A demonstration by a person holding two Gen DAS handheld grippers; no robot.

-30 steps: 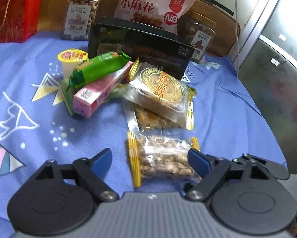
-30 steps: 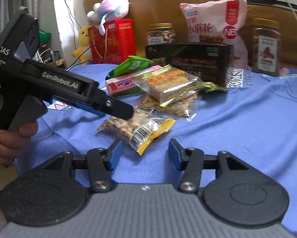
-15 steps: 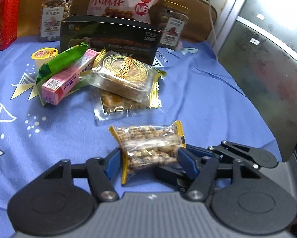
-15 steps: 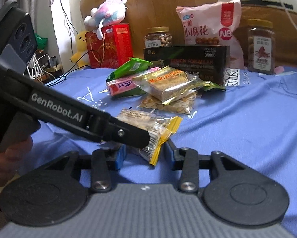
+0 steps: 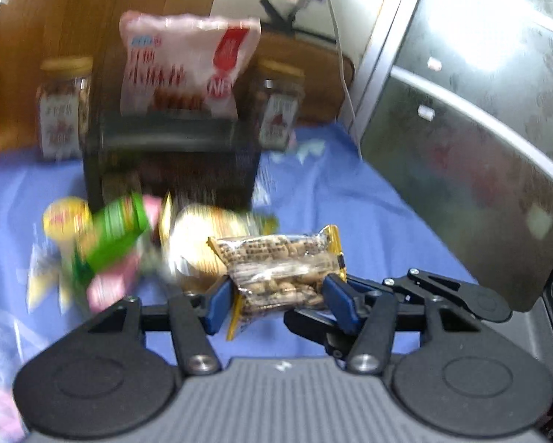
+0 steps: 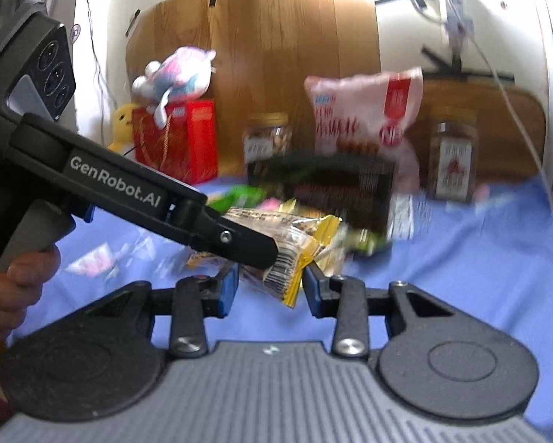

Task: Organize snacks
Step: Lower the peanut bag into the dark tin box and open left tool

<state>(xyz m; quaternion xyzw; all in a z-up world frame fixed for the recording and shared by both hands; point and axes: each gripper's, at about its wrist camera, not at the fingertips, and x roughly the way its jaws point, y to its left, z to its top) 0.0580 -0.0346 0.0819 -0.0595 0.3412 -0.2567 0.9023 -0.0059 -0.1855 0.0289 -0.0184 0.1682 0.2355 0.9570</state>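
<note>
Between the 2 blue pads of the left gripper point(image 5: 278, 295) sits a clear packet of peanuts point(image 5: 282, 271) with yellow sealed ends. Both pads press its lower sides, so this gripper holds it, raised above the blue cloth point(image 5: 368, 221) that covers the surface. In the right wrist view the same packet point(image 6: 287, 254) shows its barcode end, and the black finger point(image 6: 235, 240) of the left gripper crosses in front of it. The right gripper point(image 6: 269, 288) has its pads just beside the lower end of the packet, 1 on each side; whether they touch it I cannot tell, because the packet hides the contact. The pads stand at a narrow gap, about as wide as the packet.

Behind the packet, on the cloth, lies a blurred heap of other snacks: a green wrapper point(image 5: 113, 232), a pink bar point(image 5: 108, 284) under it, a yellow cup point(image 5: 65, 217) at the left, and a square cake in clear wrap point(image 5: 202, 229). Farther back stands a dark box point(image 5: 169, 155), and behind it a pink and white bag point(image 5: 187, 66) between 2 jars with golden lids point(image 5: 64, 107) point(image 5: 278, 107). A red box point(image 6: 180, 140) with a soft toy point(image 6: 173, 77) on top is at the far left in the right wrist view. The person's left hand point(image 6: 14, 288) grips the handle of the left gripper.
</note>
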